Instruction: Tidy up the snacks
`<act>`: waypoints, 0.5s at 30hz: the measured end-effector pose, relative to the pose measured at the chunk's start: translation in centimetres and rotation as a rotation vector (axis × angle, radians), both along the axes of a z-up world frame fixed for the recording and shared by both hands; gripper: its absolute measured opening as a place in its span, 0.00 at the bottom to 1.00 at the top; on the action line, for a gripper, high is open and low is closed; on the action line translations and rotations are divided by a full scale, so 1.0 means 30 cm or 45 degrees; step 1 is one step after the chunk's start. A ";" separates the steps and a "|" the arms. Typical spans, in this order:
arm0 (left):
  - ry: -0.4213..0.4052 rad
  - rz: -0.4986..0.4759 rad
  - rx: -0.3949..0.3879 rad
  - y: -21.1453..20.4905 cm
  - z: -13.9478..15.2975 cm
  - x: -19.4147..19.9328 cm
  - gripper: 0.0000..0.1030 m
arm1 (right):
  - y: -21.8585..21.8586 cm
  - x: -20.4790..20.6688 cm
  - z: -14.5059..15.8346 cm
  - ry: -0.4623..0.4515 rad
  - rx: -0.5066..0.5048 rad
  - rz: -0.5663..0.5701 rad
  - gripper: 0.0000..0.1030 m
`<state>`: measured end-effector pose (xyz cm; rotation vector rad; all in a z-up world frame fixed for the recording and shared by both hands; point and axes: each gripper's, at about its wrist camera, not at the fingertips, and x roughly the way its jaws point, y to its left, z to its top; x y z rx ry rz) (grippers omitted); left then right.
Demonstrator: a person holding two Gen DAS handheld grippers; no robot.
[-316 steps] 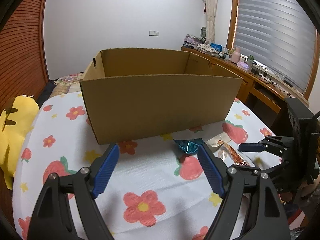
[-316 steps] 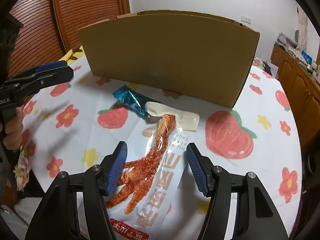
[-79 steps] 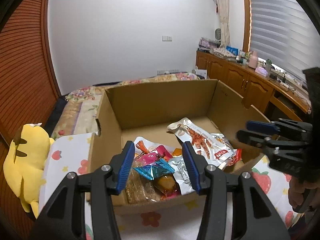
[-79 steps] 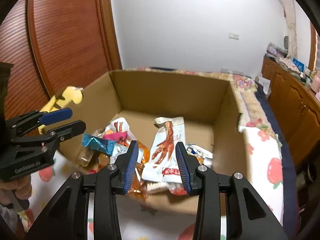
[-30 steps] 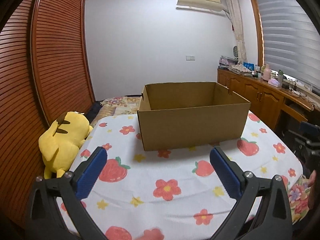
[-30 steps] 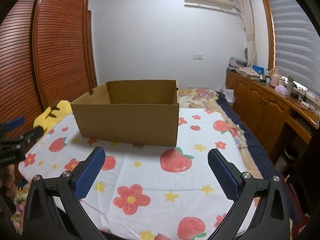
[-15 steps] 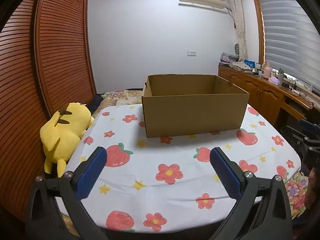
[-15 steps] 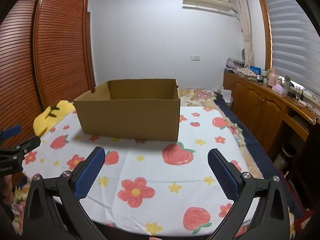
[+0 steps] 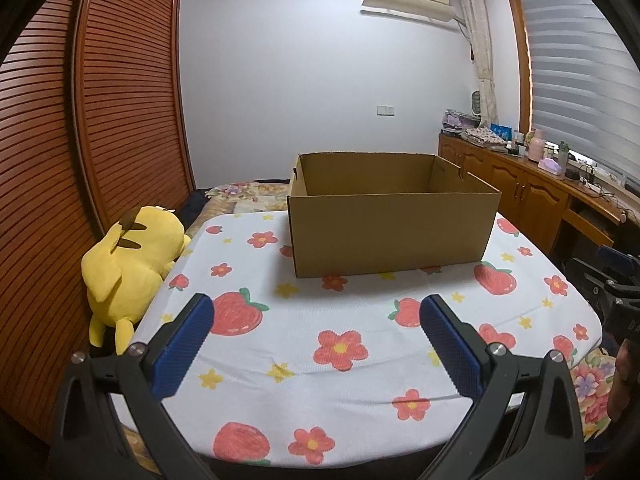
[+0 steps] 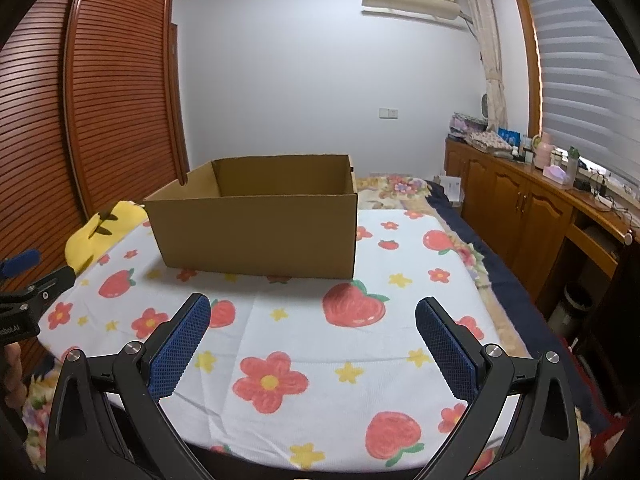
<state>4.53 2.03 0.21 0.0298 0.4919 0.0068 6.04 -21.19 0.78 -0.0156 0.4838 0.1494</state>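
Note:
An open brown cardboard box (image 9: 390, 232) stands on the table with the strawberry and flower cloth (image 9: 340, 320); it also shows in the right wrist view (image 10: 256, 232). Its contents are hidden by its walls from here. My left gripper (image 9: 316, 340) is open and empty, held back near the table's front edge. My right gripper (image 10: 312, 340) is open and empty, also near the front edge. No snack lies on the cloth.
A yellow plush toy (image 9: 128, 256) lies at the table's left edge, by the slatted wooden wardrobe (image 9: 80, 140). A wooden cabinet (image 10: 520, 200) with small items runs along the right wall under the blinds. A bed lies behind the table.
Both grippers have pulled back from the box and opened wide. In the last half second the views hardly changed, the box only a little farther off.

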 end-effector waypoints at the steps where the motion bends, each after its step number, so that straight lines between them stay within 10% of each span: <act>1: 0.001 -0.002 -0.001 0.000 0.001 0.000 1.00 | 0.000 0.000 0.000 0.000 0.000 0.000 1.00; 15: -0.016 -0.009 -0.008 -0.005 0.019 -0.016 1.00 | -0.015 -0.001 -0.003 0.006 0.013 -0.006 1.00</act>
